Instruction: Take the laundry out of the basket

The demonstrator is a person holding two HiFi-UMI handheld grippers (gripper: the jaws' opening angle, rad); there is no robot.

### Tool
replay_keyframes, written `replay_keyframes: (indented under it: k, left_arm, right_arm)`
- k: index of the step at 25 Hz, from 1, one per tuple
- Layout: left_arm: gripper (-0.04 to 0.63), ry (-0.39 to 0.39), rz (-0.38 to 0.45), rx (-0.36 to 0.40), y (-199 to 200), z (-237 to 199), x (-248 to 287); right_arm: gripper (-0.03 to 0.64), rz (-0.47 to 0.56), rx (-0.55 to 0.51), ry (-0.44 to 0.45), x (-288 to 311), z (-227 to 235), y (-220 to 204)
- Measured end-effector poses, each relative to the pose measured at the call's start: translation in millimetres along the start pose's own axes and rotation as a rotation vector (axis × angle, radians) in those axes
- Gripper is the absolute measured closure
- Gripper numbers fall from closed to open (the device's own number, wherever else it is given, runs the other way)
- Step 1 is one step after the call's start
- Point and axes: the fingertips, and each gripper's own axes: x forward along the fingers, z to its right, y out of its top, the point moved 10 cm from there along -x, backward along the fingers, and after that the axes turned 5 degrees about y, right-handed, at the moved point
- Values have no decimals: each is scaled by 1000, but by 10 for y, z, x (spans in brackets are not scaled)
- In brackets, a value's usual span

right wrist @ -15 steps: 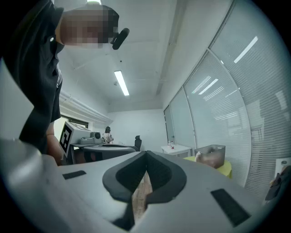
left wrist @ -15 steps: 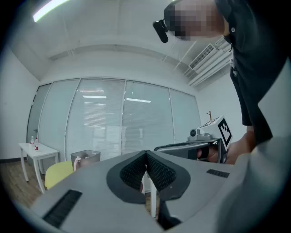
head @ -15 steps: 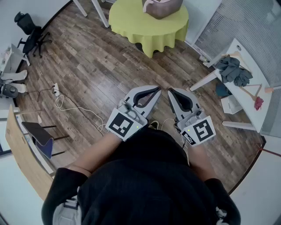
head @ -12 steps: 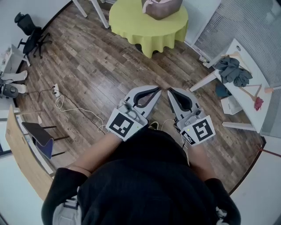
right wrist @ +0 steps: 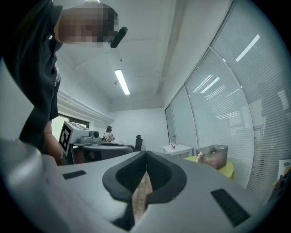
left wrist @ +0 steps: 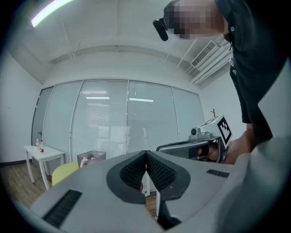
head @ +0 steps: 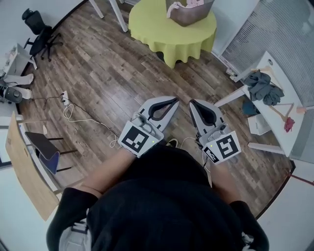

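Observation:
The grey laundry basket (head: 189,11) with pale clothes in it stands on a round table with a yellow-green cloth (head: 171,30), far ahead at the top of the head view. It also shows small in the left gripper view as the basket (left wrist: 91,159) and in the right gripper view as the basket (right wrist: 213,156). My left gripper (head: 175,100) and right gripper (head: 192,103) are held level, side by side in front of the person's body, well short of the table. Both are shut with nothing between the jaws.
Wooden floor lies between me and the table. A white table (head: 273,105) at the right carries dark clothes (head: 264,84) and hangers. A power strip with a white cable (head: 68,109) lies at the left. An office chair (head: 39,37) stands far left, a small white table (left wrist: 43,154) beyond.
The head view has shifted slightly, so the yellow-green table and basket sit a little further right and lower in the picture. Both grippers keep their places.

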Motion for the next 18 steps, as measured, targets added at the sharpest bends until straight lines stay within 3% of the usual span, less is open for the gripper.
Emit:
replay_keyframes:
  k: [5, 18]
  left_arm:
    - [586, 23, -10, -1, -9, -381, -64]
    - [586, -12, -26, -72, -155, -1699, -118]
  right_arm:
    - [594, 26, 3, 45, 365, 18, 36]
    - [594, -16, 26, 56, 1696, 197, -20]
